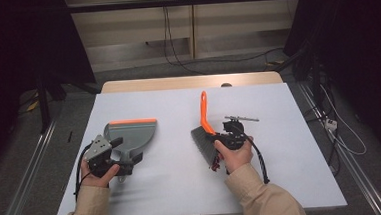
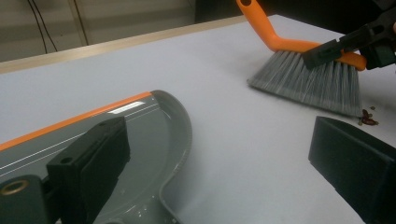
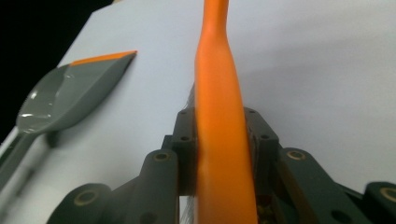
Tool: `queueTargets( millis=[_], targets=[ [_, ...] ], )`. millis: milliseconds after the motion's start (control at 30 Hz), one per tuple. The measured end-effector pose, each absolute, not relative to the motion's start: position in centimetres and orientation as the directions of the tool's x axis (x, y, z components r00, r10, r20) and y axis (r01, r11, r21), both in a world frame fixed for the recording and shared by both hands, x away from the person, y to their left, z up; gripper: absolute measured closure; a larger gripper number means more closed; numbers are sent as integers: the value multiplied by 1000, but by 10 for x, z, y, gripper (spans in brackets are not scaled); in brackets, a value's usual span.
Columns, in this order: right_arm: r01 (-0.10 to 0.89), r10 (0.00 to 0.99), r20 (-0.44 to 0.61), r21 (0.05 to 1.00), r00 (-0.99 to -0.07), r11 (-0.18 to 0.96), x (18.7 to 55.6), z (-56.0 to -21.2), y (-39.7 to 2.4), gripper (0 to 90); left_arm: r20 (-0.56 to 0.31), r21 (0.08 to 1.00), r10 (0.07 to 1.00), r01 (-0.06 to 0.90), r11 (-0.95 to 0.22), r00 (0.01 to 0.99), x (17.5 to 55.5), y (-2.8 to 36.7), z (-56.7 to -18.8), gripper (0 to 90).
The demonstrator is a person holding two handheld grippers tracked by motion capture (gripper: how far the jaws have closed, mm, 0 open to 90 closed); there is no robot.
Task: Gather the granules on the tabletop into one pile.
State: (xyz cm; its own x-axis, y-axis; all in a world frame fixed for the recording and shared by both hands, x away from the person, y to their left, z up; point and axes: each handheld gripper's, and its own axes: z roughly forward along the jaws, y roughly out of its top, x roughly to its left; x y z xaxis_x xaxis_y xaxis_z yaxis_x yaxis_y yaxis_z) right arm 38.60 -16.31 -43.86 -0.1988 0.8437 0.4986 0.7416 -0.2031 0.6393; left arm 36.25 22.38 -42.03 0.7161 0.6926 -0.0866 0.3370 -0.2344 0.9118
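A grey dustpan [image 1: 132, 133] with an orange lip lies on the white table [image 1: 183, 188] at the left. My left gripper [image 1: 127, 150] stands open at its near end. In the left gripper view its jaws are wide apart [image 2: 219, 140], the left one above the pan [image 2: 140, 130]. A hand brush [image 1: 204, 131] with an orange handle and grey bristles is right of centre. My right gripper [image 1: 219, 138] is shut on the handle just above the bristles. The right gripper view shows the handle [image 3: 217, 93] clamped between the jaws [image 3: 219, 140]. Small red-brown crumbs [image 2: 367, 117] lie by the bristles [image 2: 308, 84].
The table's wooden far edge [image 1: 192, 82] runs along the back. Black cables [image 1: 175, 58] lie on the floor behind it and more at the right [image 1: 340, 138]. Bare white surface lies between the dustpan [image 3: 70, 98] and the brush.
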Motion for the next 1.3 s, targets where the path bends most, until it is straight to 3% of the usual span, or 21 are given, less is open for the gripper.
queueTargets(
  millis=[267, 467, 733, 1033, 1300],
  targets=[
    [676, 824, 497, 708, -271, -205, 393, -412, -177, 709, -88, 913, 692, 336, -232, 716, 363, 225, -420, 52],
    [582, 857, 335, 812, -392, -52, 410, -407, -194, 709, -91, 913, 692, 338, -230, 716, 363, 225, -420, 52],
    [474, 827, 133, 863, -546, 175, 435, -416, -200, 709, -91, 910, 693, 342, -234, 715, 365, 225, -421, 52],
    [276, 656, -67, 871, -752, 406, 460, -424, -177, 709, -97, 910, 697, 347, -226, 710, 365, 227, -421, 52],
    [120, 500, -213, 825, -839, 552, 472, -435, -164, 709, -106, 909, 702, 354, -219, 705, 366, 228, -422, 52]
  ],
)
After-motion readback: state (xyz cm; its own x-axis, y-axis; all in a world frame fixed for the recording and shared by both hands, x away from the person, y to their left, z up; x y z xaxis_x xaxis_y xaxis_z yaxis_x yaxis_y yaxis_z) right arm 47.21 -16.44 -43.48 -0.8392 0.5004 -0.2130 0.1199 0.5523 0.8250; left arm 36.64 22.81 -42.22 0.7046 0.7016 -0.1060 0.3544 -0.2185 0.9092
